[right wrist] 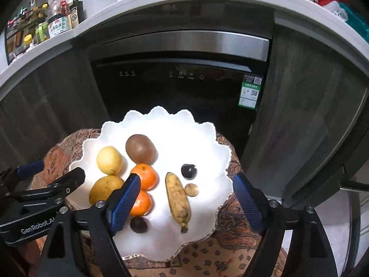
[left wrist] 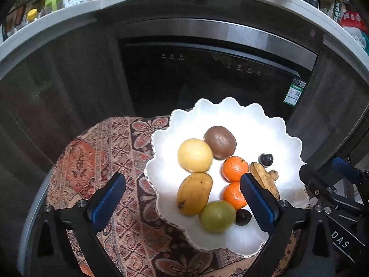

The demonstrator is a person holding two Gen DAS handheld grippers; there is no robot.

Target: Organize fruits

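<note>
Both grippers, the left gripper (left wrist: 183,198) and the right gripper (right wrist: 186,198), hover with jaws apart, holding nothing, above the white scalloped plate (right wrist: 207,138). The banana (right wrist: 177,198) lies between the right jaws. The plate sits on a patterned cloth (left wrist: 110,161), a dark dishwasher (right wrist: 180,87) behind.

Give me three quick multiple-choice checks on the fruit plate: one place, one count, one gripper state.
1. Where does the kiwi lie on the white plate?
A. far side, beyond the oranges
B. near rim, beside the banana
C. off the plate, on the cloth

2. How many oranges are on the plate?
A. one
B. two
C. four

3. What is the right gripper doing?
A. shut on the banana
B. shut on an orange
C. open, holding nothing

Answers:
1 A: it sits just beyond the far orange.
2 B: the near orange touches the far one.
3 C: its jaws stand wide apart, with the banana lying free between them.
</note>
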